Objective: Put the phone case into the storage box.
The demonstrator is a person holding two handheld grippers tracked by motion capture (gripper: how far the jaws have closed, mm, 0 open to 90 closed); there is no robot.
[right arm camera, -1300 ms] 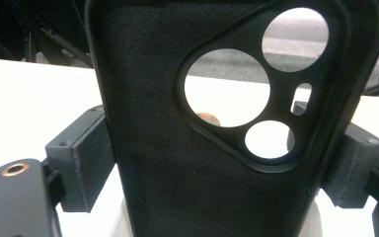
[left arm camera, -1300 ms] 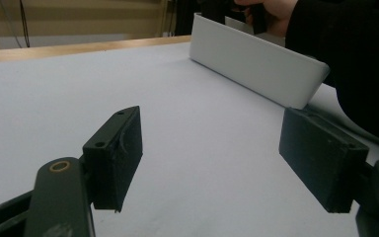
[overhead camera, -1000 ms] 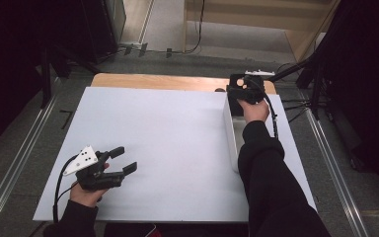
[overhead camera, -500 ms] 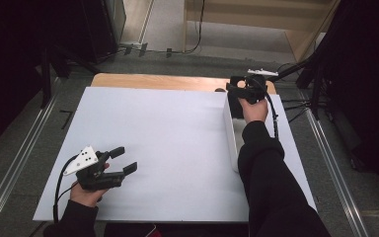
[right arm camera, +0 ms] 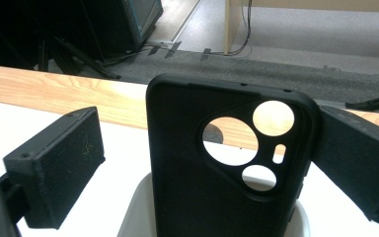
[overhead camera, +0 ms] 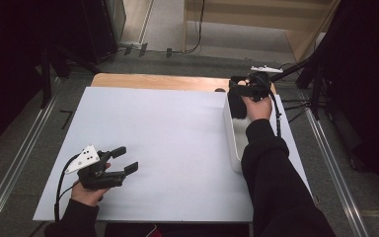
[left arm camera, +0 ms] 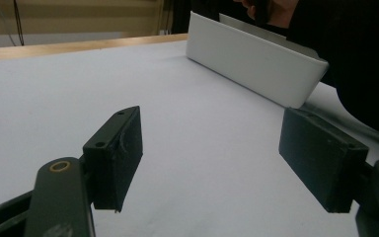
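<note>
Right gripper view showed the phone case (right arm camera: 197, 163) best: a matte black shell standing upright, rounded at its corners, with a large camera window holding two big round cutouts, a smaller round one and a tiny slot, through which the wooden table edge and white surface could be seen. It stood between the pads of the right gripper (right arm camera: 212, 163); the pad at 3 o'clock looked to be touching its edge, while the pad at 9 o'clock stood apart from it, so the jaws, which had just been opening, were spread wide and not pinching the case. Its lower end sat inside the white tray (right arm camera: 138, 207), whose rounded rim showed at 6 o'clock. From the high view, the tray (overhead camera: 231, 140) was a long narrow white bin lying along the 3 o'clock side of the white table (overhead camera: 168, 128), and the case (overhead camera: 236, 106) rose as a dark shape at the tray's 12 o'clock end, right under the right gripper (overhead camera: 244, 91). At 7 o'clock of the table, well apart from the tray, the left gripper (overhead camera: 126, 159) lay low over the surface with its jaws parted and nothing between them.
</note>
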